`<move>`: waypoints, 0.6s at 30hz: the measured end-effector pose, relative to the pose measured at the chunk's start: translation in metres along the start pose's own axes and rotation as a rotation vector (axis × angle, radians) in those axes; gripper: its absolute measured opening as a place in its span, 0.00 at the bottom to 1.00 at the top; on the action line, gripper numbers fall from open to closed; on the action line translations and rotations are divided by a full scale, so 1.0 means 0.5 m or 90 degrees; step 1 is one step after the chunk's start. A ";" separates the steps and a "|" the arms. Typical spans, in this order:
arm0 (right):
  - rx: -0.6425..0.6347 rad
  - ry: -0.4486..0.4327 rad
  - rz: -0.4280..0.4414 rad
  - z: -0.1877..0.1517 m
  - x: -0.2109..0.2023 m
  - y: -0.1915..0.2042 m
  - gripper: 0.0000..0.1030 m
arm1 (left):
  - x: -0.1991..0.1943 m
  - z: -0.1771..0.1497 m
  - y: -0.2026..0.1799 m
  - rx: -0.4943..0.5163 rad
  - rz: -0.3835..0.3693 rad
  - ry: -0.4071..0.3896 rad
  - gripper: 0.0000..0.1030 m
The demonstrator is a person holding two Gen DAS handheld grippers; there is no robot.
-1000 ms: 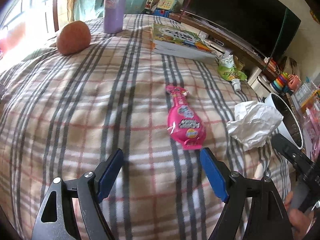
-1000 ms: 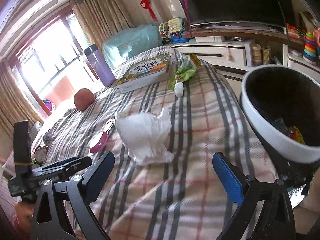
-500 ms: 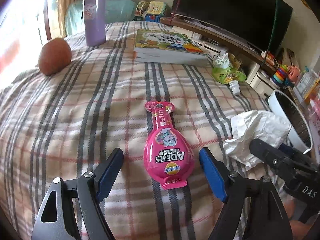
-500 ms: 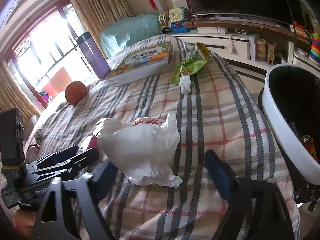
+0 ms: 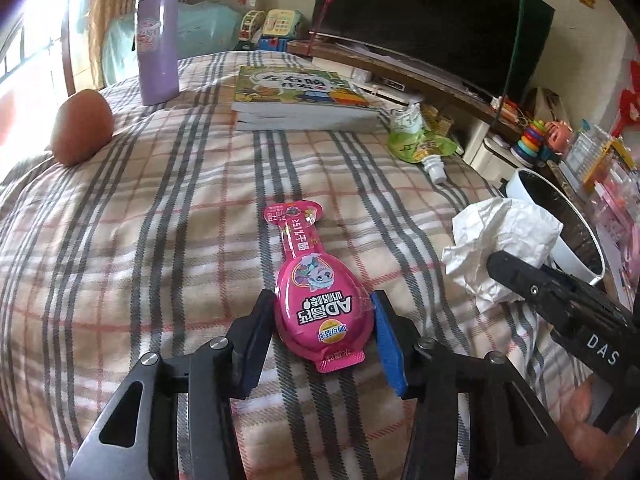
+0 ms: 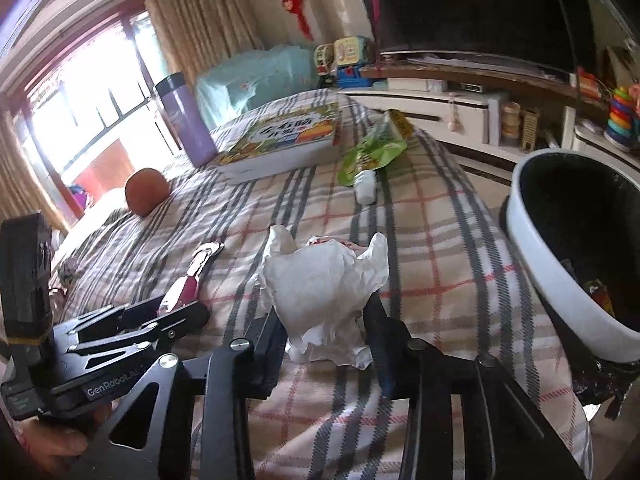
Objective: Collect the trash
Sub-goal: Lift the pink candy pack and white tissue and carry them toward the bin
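A pink egg-shaped snack wrapper lies flat on the plaid bedcover. My left gripper is closing, and its blue pads press the wrapper's wide end from both sides. A crumpled white tissue sits to the wrapper's right. My right gripper is closing around it, and the fingers squeeze its lower part. In the left wrist view the tissue shows with the right gripper's finger against it. A white bin with a black liner stands beside the bed on the right.
A green spouted pouch lies near the bed's far right edge. Behind it are a picture book, a purple bottle and a brown round object. A TV shelf with toys runs past the bed.
Both grippers moved forward over their items and closed: the left onto the pink wrapper, the right onto the tissue. The tissue now looks pinched narrower.
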State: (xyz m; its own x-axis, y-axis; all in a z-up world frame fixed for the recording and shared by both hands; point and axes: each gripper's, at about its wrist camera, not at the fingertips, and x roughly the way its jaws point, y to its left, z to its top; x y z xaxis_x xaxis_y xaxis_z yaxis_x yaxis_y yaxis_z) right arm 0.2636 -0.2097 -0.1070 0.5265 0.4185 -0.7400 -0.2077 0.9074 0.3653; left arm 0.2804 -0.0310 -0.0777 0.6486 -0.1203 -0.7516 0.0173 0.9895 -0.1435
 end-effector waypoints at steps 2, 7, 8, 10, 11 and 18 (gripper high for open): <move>0.004 -0.006 -0.006 0.000 -0.004 -0.003 0.35 | -0.003 -0.001 -0.002 0.004 -0.001 -0.001 0.45; 0.012 -0.012 -0.003 -0.005 -0.013 -0.004 0.33 | -0.023 -0.012 0.003 -0.013 -0.018 -0.003 0.45; 0.016 -0.010 0.002 -0.007 -0.014 -0.005 0.33 | -0.027 -0.017 0.004 -0.018 -0.021 -0.002 0.45; 0.022 -0.009 0.010 -0.011 -0.018 -0.007 0.33 | -0.038 -0.025 0.009 -0.034 -0.032 -0.002 0.45; 0.025 -0.010 0.016 -0.014 -0.022 -0.008 0.33 | -0.043 -0.027 0.010 -0.039 -0.035 -0.002 0.45; 0.049 -0.014 0.033 -0.032 -0.056 -0.020 0.33 | -0.082 -0.035 -0.008 -0.044 -0.049 -0.012 0.45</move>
State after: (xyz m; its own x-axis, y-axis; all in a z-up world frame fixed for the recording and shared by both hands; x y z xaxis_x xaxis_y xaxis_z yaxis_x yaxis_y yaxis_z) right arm 0.2375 -0.2300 -0.0990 0.5351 0.4626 -0.7068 -0.1718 0.8788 0.4451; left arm 0.2403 -0.0316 -0.0575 0.6619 -0.1941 -0.7240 0.0154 0.9692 -0.2457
